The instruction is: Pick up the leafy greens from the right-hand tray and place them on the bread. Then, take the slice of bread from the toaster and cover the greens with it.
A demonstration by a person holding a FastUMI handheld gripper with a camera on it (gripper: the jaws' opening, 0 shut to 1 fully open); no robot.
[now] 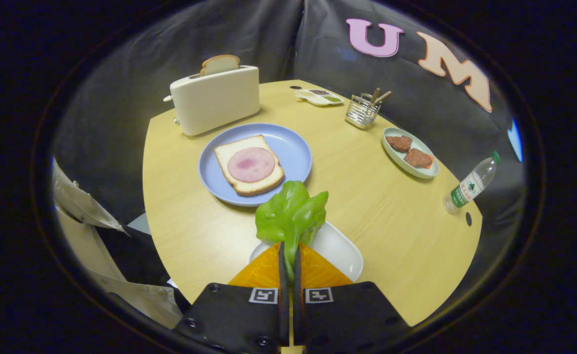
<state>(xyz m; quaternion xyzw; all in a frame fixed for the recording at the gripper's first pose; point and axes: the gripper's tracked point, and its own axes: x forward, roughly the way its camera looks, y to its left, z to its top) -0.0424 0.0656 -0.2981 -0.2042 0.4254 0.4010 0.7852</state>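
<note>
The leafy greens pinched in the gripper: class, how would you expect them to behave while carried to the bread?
The leafy greens stand upright beyond the gripper, so they probably hold shape rather than droop. They look thin, likely light. Held by the narrow stem, they might twist or slip.

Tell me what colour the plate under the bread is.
Light blue plate, clearest in the gripper view, beyond the gripper shut on leafy greens.

Bottle [470, 184] label too small to read. Jaws clamped on leafy greens [291, 214].
</note>
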